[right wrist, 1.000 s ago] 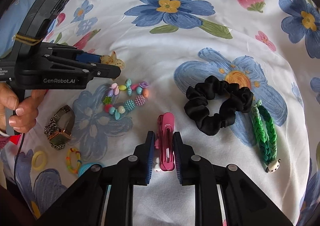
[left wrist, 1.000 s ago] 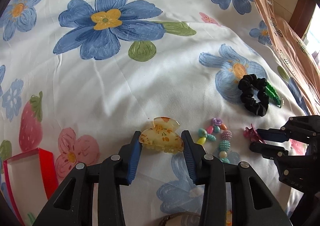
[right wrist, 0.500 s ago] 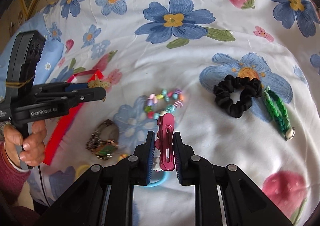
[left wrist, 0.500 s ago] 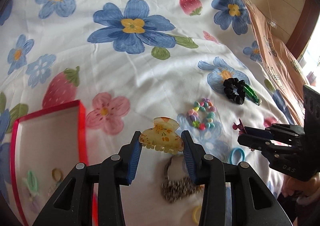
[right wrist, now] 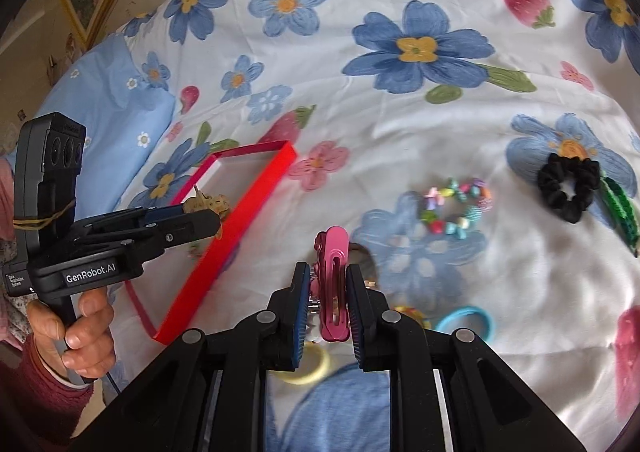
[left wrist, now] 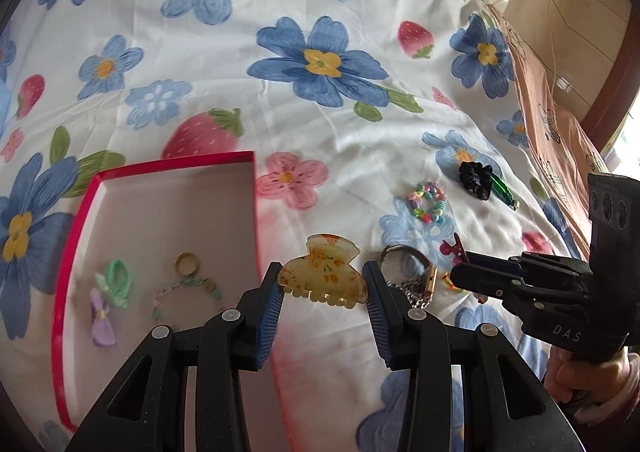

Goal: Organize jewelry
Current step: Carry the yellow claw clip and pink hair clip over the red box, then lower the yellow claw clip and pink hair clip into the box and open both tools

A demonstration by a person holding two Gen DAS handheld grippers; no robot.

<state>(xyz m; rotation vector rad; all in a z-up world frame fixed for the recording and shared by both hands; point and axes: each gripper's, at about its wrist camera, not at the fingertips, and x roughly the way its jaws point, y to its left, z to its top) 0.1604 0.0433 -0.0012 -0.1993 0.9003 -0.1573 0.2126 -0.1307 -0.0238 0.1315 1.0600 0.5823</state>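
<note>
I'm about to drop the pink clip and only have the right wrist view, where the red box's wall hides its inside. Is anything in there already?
Observer: Yes. The left wrist view shows the box holding a ring, a bracelet, a green tie and a purple bow, all in its near half.
Operator: Is the far half free?
Observer: The floor there shows bare white.
Operator: How is the left gripper holding the yellow clip?
Observer: The left gripper has the yellow clip squarely between its pads, one at each end, teeth toward the camera.
</note>
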